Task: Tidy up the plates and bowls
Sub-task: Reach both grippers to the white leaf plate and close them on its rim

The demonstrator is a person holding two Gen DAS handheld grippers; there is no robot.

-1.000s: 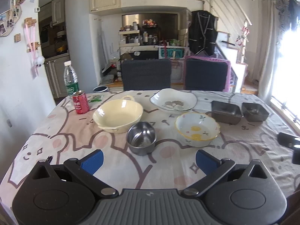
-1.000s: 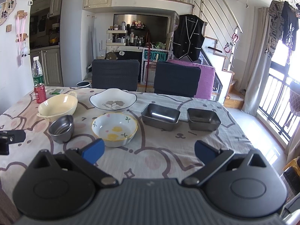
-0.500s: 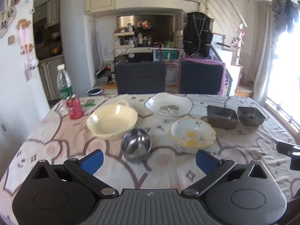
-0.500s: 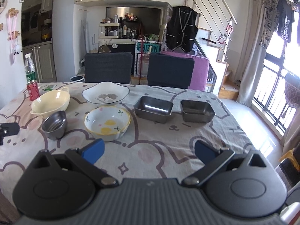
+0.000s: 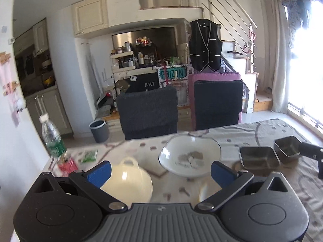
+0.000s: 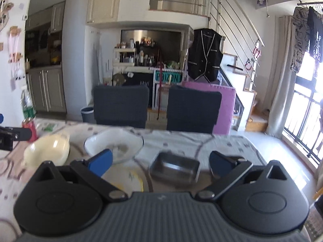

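Sunlit from tall windows on the right, the open kitchen-dining room holds a counter (image 5: pixel 262 127) draped in a cartoon-print cloth, with two dark chairs (image 5: pixel 148 112) pushed in along its far edge. Both claws hover low over the near side with nothing between their blue pads — the left claw (image 5: pixel 160 171) is spread wide and released, and the right claw (image 6: pixel 159 162) likewise stands released and empty. Dishes sit scattered in a loose band across the counter, apparently laid out singly so that like can be gathered with like. Counted across both views: one cream bowl with a loop handle (image 5: pixel 131 183) at near left, one white wavy-rimmed plate (image 5: pixel 190 157) just right of it and farther back, one yellow-flowered bowl (image 6: pixel 127 179) near the right claw and half hidden behind its left finger, and two square steel trays (image 5: pixel 257 158) side by side toward the right, the second (image 5: pixel 288 146) just beyond the first. None is stacked yet, so sorting seems hardly begun. Left of the dishes stand one plastic water bottle (image 5: pixel 52 137) and one red can (image 6: pixel 30 129), kept at the far-left corner and clear of the work — blur makes the can hard to read in the left view. A grey bin (image 5: pixel 100 130) rests on the floor beyond the counter. Judging by its aim, the right claw looks lined up on the nearer steel tray.
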